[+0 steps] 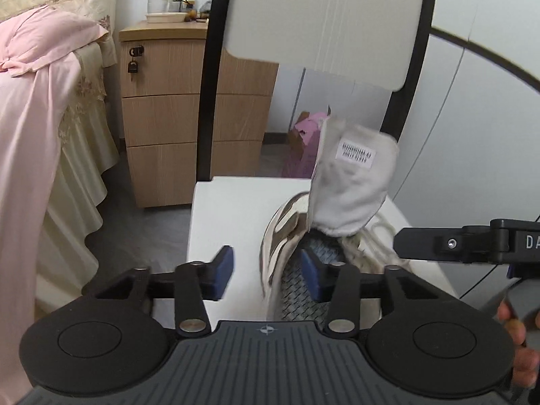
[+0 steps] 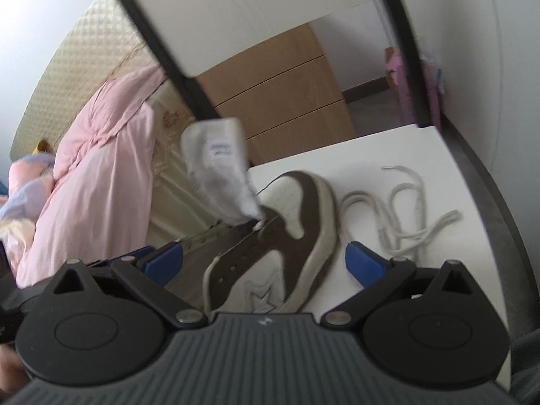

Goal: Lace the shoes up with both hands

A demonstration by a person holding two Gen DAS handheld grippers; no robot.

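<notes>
**Brown-and-white shoe unlaced on the chair seat, both tongs spread**

A brown-and-white shoe is seen lying on the white chair seat, with its pale tongue pulled upright. The loose grey shoelace is left in a tangle beside the sole, towards the seat's right edge. The left gripper is held open over the shoe's near collar. The right gripper is also spread wide, the shoe framed between its blue pads, with nothing clamped.
</notes>
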